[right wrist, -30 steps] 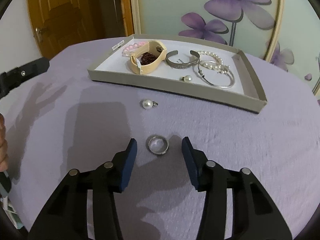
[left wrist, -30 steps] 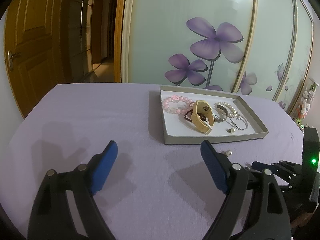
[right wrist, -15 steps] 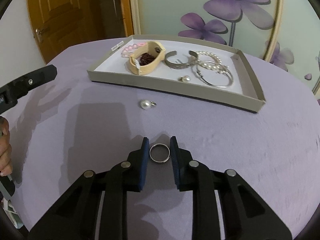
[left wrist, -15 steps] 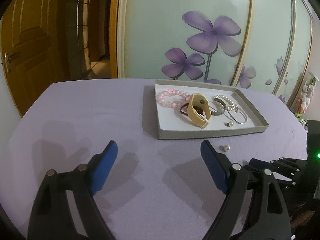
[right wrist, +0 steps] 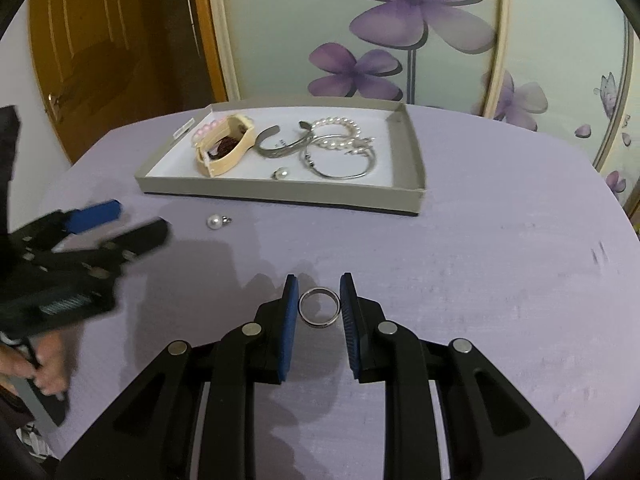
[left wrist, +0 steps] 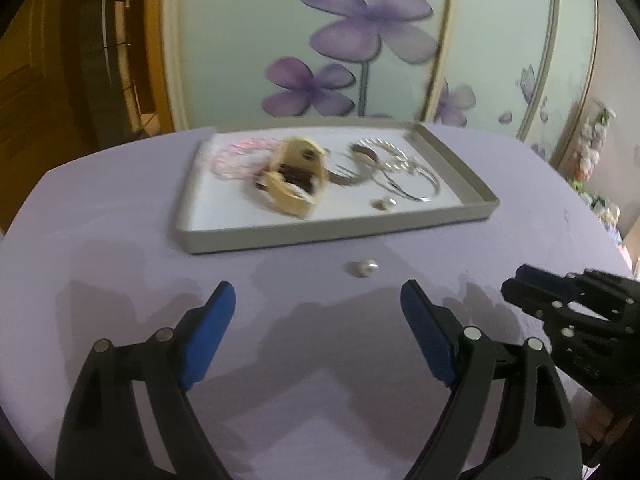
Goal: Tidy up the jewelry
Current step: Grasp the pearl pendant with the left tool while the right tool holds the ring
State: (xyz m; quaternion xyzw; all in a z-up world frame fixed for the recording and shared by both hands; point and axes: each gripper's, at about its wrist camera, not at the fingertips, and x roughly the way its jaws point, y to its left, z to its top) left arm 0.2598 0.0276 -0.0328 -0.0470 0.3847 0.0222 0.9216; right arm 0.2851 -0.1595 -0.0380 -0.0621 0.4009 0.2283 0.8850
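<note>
My right gripper [right wrist: 319, 292] is shut on a silver ring [right wrist: 320, 323], which sits flat between its blue pads just over the purple cloth. A loose pearl earring [right wrist: 216, 222] lies on the cloth in front of the grey tray [right wrist: 280, 192]. My left gripper [left wrist: 316, 296] stands open and empty, its fingers a short way before the pearl earring [left wrist: 365, 268], which lies closer to the right finger. The tray [left wrist: 320, 234] holds a beige band [right wrist: 224, 152], a silver cuff [right wrist: 280, 146], a pearl bracelet [right wrist: 340, 128], a silver bangle [right wrist: 340, 164] and another pearl earring [right wrist: 281, 174].
A purple cloth [right wrist: 500, 260] covers the round table. Behind it stand a glass sliding door with purple flowers [right wrist: 408, 4] and a wooden door [right wrist: 80, 52]. A hand [right wrist: 44, 372] holds the left gripper [right wrist: 138, 220] at the left edge. The right gripper [left wrist: 520, 288] shows at the right of the left wrist view.
The right jaws closed on the silver ring and moved with it. The left gripper moved toward the tray and the loose pearl, staying open.
</note>
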